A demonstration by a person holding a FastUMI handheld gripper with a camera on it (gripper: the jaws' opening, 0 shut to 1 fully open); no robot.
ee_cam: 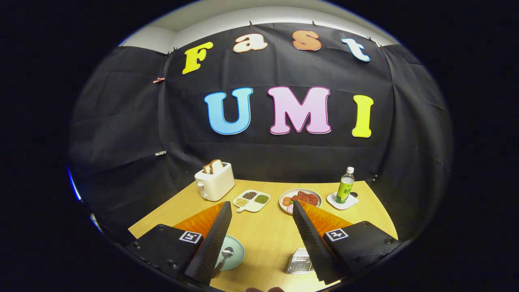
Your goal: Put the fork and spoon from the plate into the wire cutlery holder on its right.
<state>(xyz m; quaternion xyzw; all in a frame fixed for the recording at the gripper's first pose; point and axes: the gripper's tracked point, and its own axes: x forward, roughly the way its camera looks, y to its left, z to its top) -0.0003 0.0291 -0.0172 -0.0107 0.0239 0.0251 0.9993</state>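
A pale green plate (236,252) lies on the wooden table, partly hidden behind my left finger. A metal spoon (224,258) rests on it, bowl up near the finger's inner face. I cannot make out the fork. The wire cutlery holder (299,261) stands to the plate's right, half covered by my right finger. My gripper (262,211) hangs above the table, open wide, with nothing between its fingers; plate and holder sit low between them.
Beyond the fingers stand a white toaster (215,181) with bread, a divided dish of grains (251,200), a plate of red food (302,198), and a green bottle (345,186) on a white coaster. The wooden table (267,231) meets black cloth at its back.
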